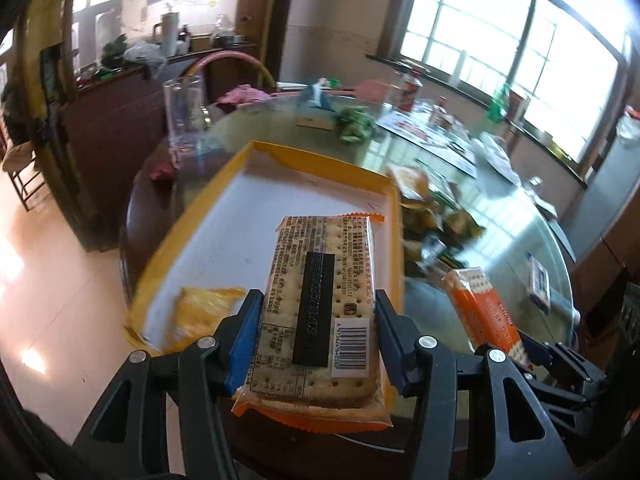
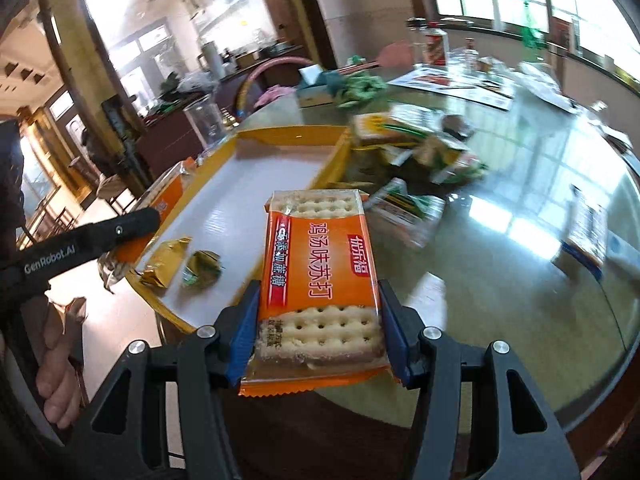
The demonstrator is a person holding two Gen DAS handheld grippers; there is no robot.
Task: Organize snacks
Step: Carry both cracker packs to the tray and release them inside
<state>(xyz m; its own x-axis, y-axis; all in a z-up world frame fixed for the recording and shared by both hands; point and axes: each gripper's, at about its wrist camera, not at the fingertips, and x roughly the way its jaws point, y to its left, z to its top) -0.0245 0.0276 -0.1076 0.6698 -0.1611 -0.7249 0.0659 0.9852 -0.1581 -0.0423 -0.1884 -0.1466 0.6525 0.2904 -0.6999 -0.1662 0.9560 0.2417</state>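
Cracker packets are held in both grippers above the near edge of a round glass-topped table (image 2: 540, 208). Left gripper (image 1: 316, 340): its blue pads are pinched on the long sides of an orange-trimmed clear soda-cracker packet (image 1: 320, 300), back side up, with barcode and black strip showing. Right gripper (image 2: 318, 332): its pads are pressed onto a second soda-cracker packet with an orange printed front (image 2: 320, 280), front side up.

Both packets are seen over the near part of a shallow rectangular tray with a white floor and yellow rim (image 2: 248, 216), which is set at the table's near left edge. In the right wrist view, a gold foil wrapper (image 2: 164, 264) and a small green-and-gold wrapped sweet (image 2: 202, 268) lie on the tray floor near its near left corner. A loose heap of green, white and orange snack packets (image 2: 416, 148) lies on the glass just beside the tray's right rim. A clear glass tumbler (image 1: 186, 116) stands beyond the tray's far left corner. A person's hand (image 2: 60, 392) is glimpsed at the lower left of the right wrist view.
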